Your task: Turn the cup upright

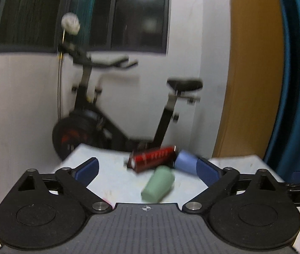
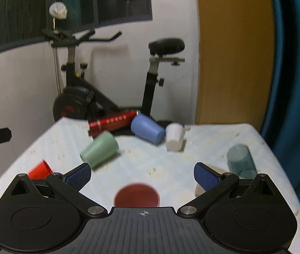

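Cups lying tipped over on the pale tablecloth

A green cup (image 2: 99, 149) is lying on its side beside a blue cup (image 2: 147, 131), also toppled; a white cup (image 2: 174, 136) is sitting mouth-down just right of it, a teal cup (image 2: 241, 161) is leaning nearer right, and a dark red cup (image 2: 136, 195) is standing closest.

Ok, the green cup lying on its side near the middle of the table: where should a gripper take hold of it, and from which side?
Probably across the green cup body, about mid-length, coming down from above with one finger on each curved side. It lies on its side on the table, closed base toward the camera, wider end pointing away toward the red bottle. The right gripper is open and nearer.
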The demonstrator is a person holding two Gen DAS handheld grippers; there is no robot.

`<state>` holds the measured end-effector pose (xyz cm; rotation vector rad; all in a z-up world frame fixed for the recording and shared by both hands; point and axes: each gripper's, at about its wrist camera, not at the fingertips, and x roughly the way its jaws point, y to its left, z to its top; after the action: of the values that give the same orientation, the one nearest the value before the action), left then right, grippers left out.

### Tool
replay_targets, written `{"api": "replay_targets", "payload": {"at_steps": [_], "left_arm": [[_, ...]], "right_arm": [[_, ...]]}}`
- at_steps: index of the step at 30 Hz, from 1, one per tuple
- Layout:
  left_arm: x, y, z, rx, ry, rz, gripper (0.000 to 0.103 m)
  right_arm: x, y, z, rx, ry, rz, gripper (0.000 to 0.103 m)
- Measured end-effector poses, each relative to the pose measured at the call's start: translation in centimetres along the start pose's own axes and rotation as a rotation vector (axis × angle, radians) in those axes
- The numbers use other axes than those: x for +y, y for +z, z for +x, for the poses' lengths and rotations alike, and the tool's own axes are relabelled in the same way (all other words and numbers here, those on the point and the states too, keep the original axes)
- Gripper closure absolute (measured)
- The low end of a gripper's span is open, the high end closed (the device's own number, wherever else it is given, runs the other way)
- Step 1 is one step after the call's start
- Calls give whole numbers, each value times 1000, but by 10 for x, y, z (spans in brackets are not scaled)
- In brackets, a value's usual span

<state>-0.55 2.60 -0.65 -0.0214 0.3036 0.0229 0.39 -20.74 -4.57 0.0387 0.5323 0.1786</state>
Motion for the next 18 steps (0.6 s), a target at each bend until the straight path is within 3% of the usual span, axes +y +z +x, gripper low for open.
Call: {"api": "replay_targets", "payload": {"at_steps": [7,18], "left_arm": [[-22,19,-31,-138,-44,30,0],[-31,25,-40,-177,-41,44,0]], "right_arm": [[2,29,-37,-91,-1,-10,0],[7,45,-67,-158,0,-26,0]]}}
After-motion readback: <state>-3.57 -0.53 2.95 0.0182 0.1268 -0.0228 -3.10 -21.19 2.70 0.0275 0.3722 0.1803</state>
